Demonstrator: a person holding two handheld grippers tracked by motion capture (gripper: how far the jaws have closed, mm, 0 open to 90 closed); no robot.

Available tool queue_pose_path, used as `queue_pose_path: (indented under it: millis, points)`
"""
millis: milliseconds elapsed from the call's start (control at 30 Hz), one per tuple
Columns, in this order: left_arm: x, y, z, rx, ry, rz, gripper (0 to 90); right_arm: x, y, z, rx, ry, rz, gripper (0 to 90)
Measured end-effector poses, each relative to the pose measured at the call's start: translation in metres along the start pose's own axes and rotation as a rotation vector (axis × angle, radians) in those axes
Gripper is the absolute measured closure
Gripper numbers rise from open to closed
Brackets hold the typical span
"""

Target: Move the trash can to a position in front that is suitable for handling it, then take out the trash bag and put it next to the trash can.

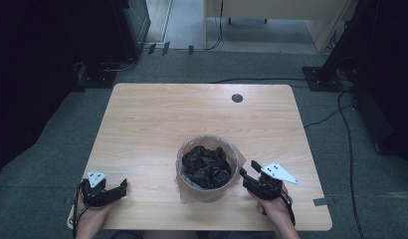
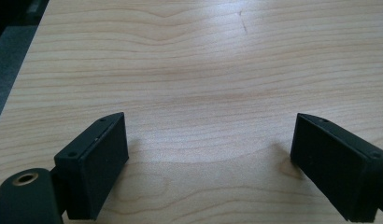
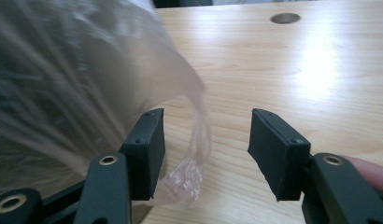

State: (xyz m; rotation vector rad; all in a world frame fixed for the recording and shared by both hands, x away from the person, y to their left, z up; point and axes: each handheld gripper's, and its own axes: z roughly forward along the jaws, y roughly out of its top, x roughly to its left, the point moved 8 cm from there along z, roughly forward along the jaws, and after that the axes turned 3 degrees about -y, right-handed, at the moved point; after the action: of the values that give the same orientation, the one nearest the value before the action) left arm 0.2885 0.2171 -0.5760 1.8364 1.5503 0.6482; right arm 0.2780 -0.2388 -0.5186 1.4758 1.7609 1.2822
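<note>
High view: both claws gape empty, right claw [image 1: 248, 174] beside the bag-lined bin [image 1: 208, 168], left claw [image 1: 123, 185] near table's [image 1: 142, 114] front edge.

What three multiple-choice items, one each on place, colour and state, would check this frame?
1. Where does the bin stand?
A. near the table's front edge, between the grippers
B. at the far left corner
C. on the floor

2. What colour is the crumpled stuff inside the bin?
A. white
B. black
C. red

3. How do the right gripper's jaws stand?
A. shut on the bag
B. shut on nothing
C. open, with a strand of clear bag between them

Answers: 1 A, the high view shows it on the table between the left gripper and the right; 2 B, the contents look black; 3 C, the right gripper view shows a wide gap.
</note>
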Motion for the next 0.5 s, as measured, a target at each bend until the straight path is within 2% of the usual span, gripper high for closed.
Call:
queue_pose_path:
  millis: [133,233,367,500]
  points:
    - [-0.001,0.000,0.000,-0.001,-0.002,-0.004,10.6,-0.006,0.001,-0.003,-0.006,-0.011,0.031,44.7]
    - [-0.004,-0.001,-0.003,0.008,0.022,-0.005,12.6,-0.009,0.002,-0.005,-0.013,-0.018,0.039,44.3]
    - [-0.030,0.004,-0.006,-0.013,-0.016,0.036,12.6,-0.012,0.002,-0.007,-0.018,-0.028,0.045,44.1]
    - [-0.063,0.009,-0.010,-0.033,-0.067,0.067,12.6,-0.013,0.001,-0.008,-0.015,-0.036,0.052,44.1]
